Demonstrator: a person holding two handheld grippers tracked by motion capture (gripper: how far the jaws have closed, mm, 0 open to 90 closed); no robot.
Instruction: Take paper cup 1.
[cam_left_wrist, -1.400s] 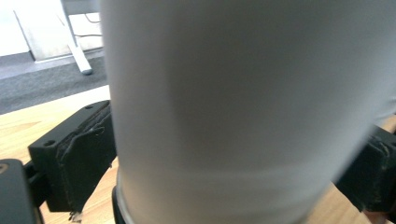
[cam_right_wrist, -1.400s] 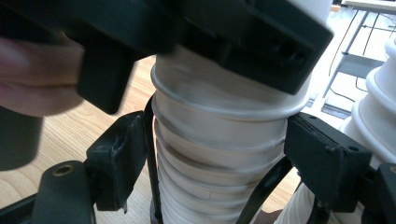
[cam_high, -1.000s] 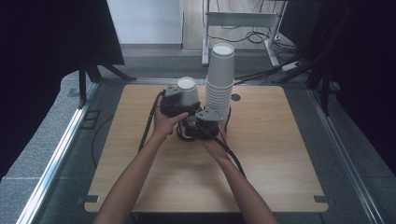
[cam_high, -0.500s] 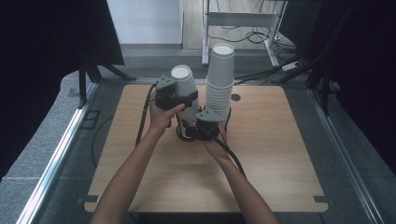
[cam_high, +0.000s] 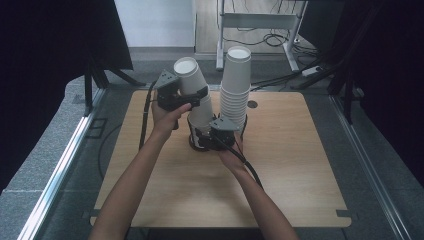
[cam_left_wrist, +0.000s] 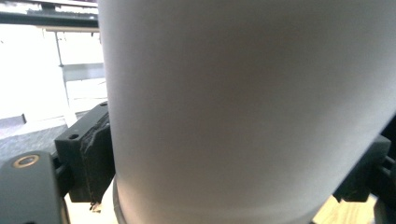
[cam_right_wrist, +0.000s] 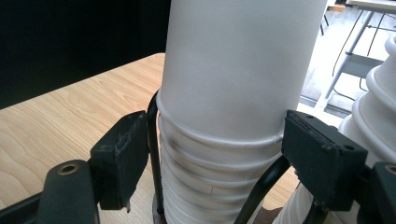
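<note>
On the light wooden table, the left gripper has just been closing on a white paper cup. Its black jaws now clamp the cup's wall on both sides, and the cup tilts bottom-up toward eleven o'clock above the table's middle. The cup's rim sits over a short stack of ribbed white paper cups, which stands in a black wire holder near the table's centre. The right gripper is closed on that short stack, its jaws pressing just under the lifted cup's rolled rim. At one o'clock from the holder, close beside it, stands a tall stack of upside-down white paper cups.
</note>
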